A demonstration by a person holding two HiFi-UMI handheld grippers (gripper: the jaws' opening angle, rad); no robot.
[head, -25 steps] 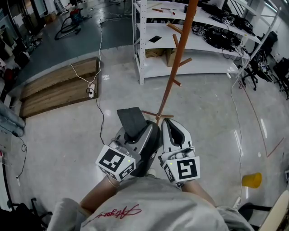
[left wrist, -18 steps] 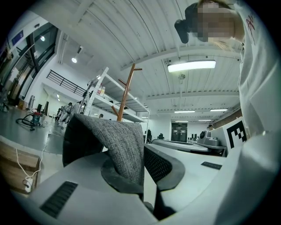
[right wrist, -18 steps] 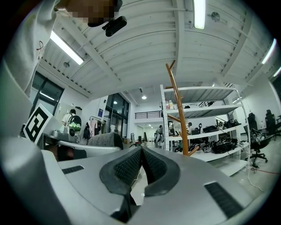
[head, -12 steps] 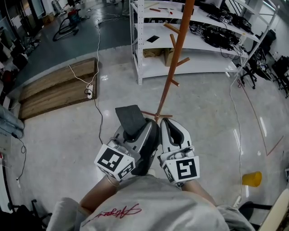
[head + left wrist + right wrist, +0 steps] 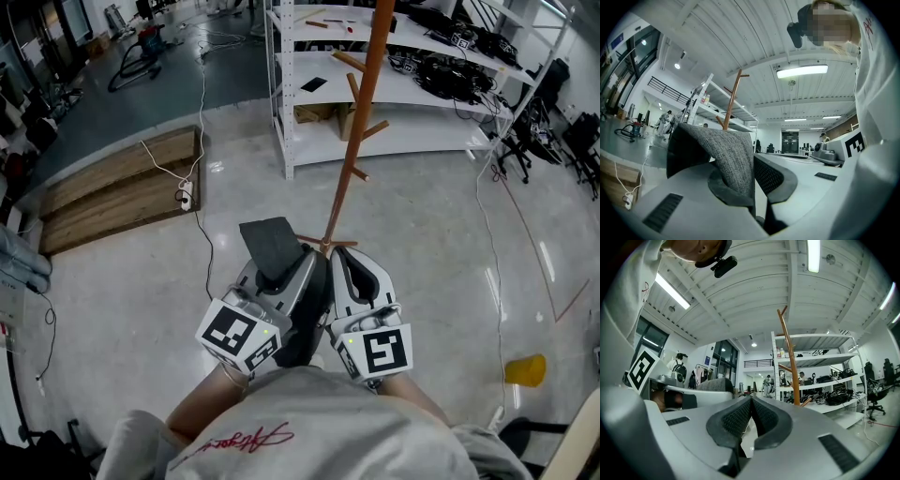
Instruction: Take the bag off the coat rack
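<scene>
Left tool (image 5: 296, 274): pressed together on the bag, held low and close to the person's body, its marker cube facing up in the head view.
Bag (image 5: 272, 246): a dark grey piece of woven fabric, pinched between the left tool's pads; a flat flap of it stands up out of the jaws. In the left gripper view the cloth folds over the left-hand pad and fills the gap.
Bag's place: in the left tool, apart from the coat rack's pole and pegs; in the head view it shows just left of the rack's foot.
Right tool (image 5: 351, 261): pressed together with nothing between its pads; the two ribbed pads meet in the right gripper view. It sits just beside the left tool, nearly touching it.
Coat rack (image 5: 362, 122): an orange-brown wooden pole with short angled pegs, upright on the floor (image 5: 431, 234) just ahead of both tools, its crossed feet showing past the jaw tips.
Shelving (image 5: 277, 103): a white metal unit behind the rack, carrying black gear and small items.
Wooden boards (image 5: 122, 187): lying flat on the floor to the left.
Power strip (image 5: 186, 195): at the edge of the boards, with a white cable running off.
Yellow object (image 5: 523, 370): on the floor at the right, well apart from the rack; too small to tell what it is.
</scene>
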